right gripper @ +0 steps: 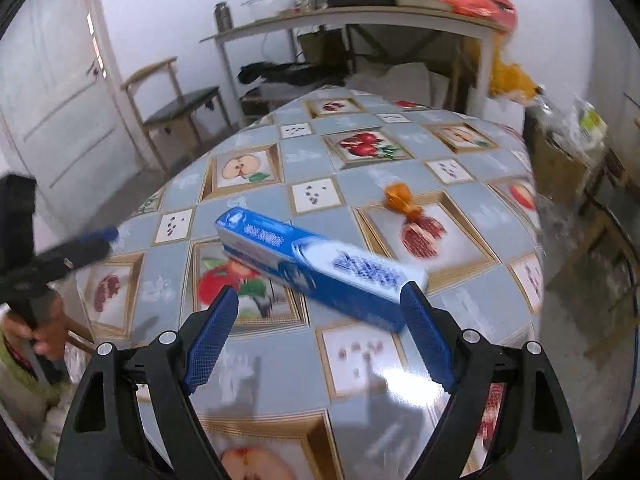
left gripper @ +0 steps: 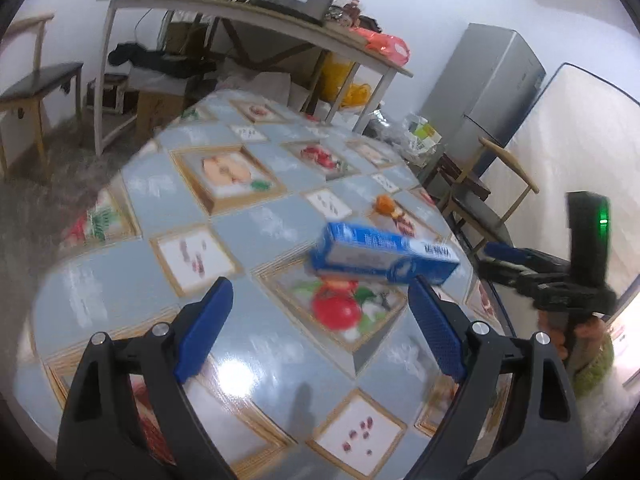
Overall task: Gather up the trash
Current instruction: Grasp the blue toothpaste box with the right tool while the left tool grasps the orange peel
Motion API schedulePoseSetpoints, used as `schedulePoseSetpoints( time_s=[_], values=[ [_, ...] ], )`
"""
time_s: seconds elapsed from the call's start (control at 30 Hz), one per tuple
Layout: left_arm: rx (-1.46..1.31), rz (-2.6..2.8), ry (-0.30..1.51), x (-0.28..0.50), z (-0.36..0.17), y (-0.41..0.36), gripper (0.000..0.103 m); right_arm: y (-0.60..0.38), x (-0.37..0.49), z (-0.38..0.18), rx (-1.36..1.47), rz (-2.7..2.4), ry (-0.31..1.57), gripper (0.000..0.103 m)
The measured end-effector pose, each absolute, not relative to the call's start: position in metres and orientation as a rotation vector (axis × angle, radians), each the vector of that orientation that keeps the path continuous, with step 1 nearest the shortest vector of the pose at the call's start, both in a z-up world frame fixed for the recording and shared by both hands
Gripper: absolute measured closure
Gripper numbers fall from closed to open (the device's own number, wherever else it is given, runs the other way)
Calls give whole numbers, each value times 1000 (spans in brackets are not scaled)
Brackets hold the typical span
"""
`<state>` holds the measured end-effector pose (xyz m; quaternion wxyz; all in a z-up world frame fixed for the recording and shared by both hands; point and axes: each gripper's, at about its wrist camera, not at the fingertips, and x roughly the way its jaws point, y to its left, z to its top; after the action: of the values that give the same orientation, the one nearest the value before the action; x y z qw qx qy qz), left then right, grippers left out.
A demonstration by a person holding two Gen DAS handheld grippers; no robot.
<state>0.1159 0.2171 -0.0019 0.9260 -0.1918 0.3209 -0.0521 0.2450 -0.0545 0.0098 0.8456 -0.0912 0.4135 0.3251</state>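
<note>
A blue and white toothpaste box point(left gripper: 382, 256) lies on the round table point(left gripper: 256, 220) with a fruit-print cloth. It also shows in the right wrist view point(right gripper: 320, 266). An orange peel scrap point(left gripper: 386, 204) lies beyond it, and shows in the right wrist view point(right gripper: 400, 198) too. My left gripper point(left gripper: 320, 296) is open and empty, just short of the box. My right gripper point(right gripper: 320, 304) is open and empty, with the box's near end by its right finger. Each gripper shows in the other's view, the right one point(left gripper: 504, 256) at right and the left one point(right gripper: 92, 240) at left.
A long shelf table point(left gripper: 256, 12) with a cooker and clutter stands behind. Wooden chairs point(left gripper: 36, 88) point(left gripper: 484, 184) flank the table. A grey fridge point(left gripper: 488, 88) is at back right. A white door point(right gripper: 52, 112) is at left in the right wrist view.
</note>
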Motion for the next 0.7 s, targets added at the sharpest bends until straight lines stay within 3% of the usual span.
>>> schedulePoseSetpoints(
  time_s=[0.2,0.4,0.43,0.53,0.7],
  values=[
    [-332,-310,753,204,35,230,18,-16,269,3,-326,735,832,22],
    [-215,-434,903,327,19,200,18,5,282,-4,-432,800,804,22],
    [-229,-463,943,349,11,193,20,6,282,-5,-445,808,803,22],
    [-242,-531,1023,393,-10,171,40,14,283,-11,-508,822,786,22],
    [-233,-623,1086,438,-37,135,49,24,286,-23,-597,805,740,22]
  ],
)
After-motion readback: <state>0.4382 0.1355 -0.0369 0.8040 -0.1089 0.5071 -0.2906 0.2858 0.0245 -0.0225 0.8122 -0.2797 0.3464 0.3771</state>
